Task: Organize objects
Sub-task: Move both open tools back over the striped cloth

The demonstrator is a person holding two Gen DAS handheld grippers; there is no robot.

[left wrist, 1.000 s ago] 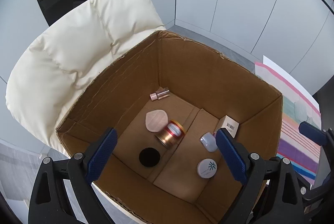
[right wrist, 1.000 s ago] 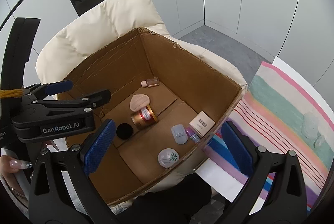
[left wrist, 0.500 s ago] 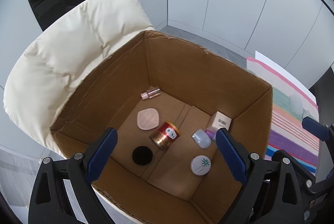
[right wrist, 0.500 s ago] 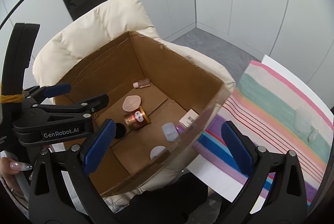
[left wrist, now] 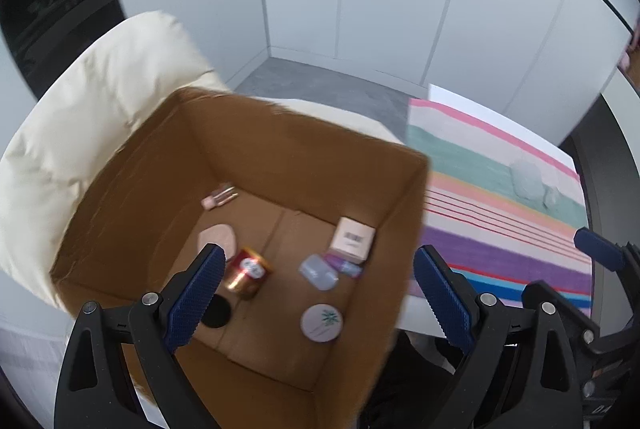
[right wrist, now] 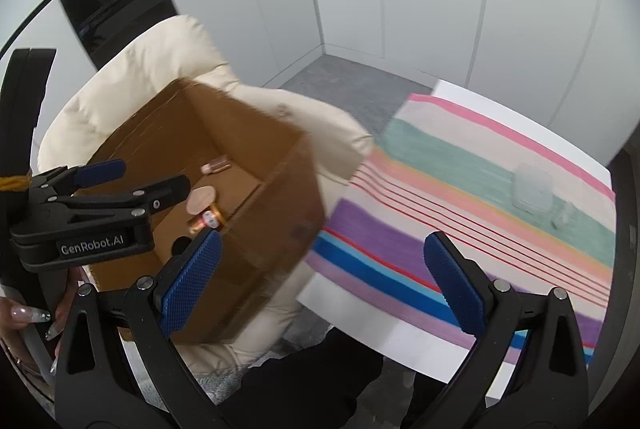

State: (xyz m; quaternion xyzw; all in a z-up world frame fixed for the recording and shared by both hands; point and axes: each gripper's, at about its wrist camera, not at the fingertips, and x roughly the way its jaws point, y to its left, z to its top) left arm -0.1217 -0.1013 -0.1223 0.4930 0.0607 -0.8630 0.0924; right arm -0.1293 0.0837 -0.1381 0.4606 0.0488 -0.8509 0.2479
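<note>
Two hand-held grippers in play, both empty. Left hand-held gripper [left wrist: 316,293] has its blue pads spread wide and hangs over the near rim of the cardboard box [left wrist: 404,229]; right hand-held gripper [right wrist: 320,281] is likewise spread, nothing between the pads, and sits over the box's right corner, pointing toward the striped mat [right wrist: 472,213].

Landmark: the box, seated on a cream padded chair [left wrist: 92,117], probably so it sits low and beside the tabletop [right wrist: 360,313] for easy drop-in.

Box contents, near wall to far wall:
- round white compact [left wrist: 321,322] and black disc [left wrist: 216,311], closest to the near wall
- gold-and-red jar [left wrist: 247,272] lying on its side, mid-floor
- pale blue bottle [left wrist: 318,272], touching a purple item [left wrist: 344,265]
- beige puff [left wrist: 218,239], partly behind the left pad
- small carton with barcode [left wrist: 353,237], against the right wall
- pink vial [left wrist: 218,197], by the far wall

Right of the box, on the mat: a clear lidded container [right wrist: 534,187] with a small clear piece [right wrist: 564,215] just beside it, well apart from the box.

Judgement: sorting nearly done; these two appear to be what remains. Right hand-held gripper looks aimed at them. Frames are motion-blurred; clear plastic may be slippery to pinch
</note>
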